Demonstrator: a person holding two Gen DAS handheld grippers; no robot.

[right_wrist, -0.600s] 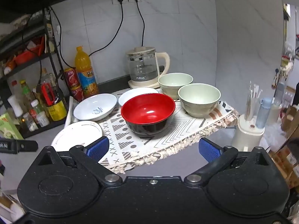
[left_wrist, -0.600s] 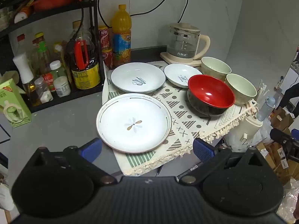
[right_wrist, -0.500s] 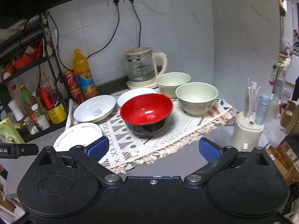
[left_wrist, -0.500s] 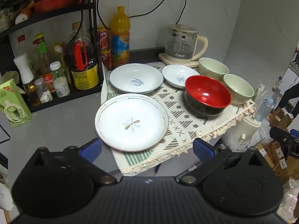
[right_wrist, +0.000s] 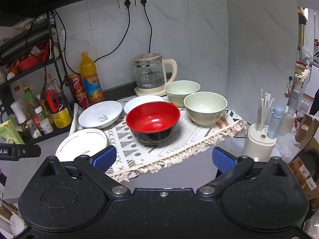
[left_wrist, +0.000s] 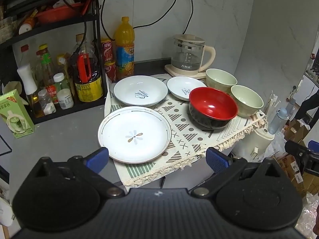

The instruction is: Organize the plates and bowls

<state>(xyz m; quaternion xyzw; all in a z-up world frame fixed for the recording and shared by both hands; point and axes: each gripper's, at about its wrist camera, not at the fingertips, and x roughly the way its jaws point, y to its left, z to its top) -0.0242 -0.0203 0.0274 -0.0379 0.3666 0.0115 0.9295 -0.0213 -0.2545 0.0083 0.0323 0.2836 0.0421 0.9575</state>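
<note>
Grey counter (left_wrist: 65,139) carries patterned fringed cloth (left_wrist: 185,137), kettle base (left_wrist: 185,72), black bottle rack (left_wrist: 59,107), green carton (left_wrist: 15,113).

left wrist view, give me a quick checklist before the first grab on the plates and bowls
1. Left gripper open and holding nothing: ok.
2. Right gripper open and holding nothing: ok.
3. Nearest white plate with the flower print has nothing on top of it: ok.
4. That plate sits fully on the patterned fringed cloth: not ok, its left edge overhangs onto the grey counter.
5. Red and black bowl is empty and upright: ok.
6. The two pale green bowls stand free of each other: cannot tell, they look close or touching.
</note>
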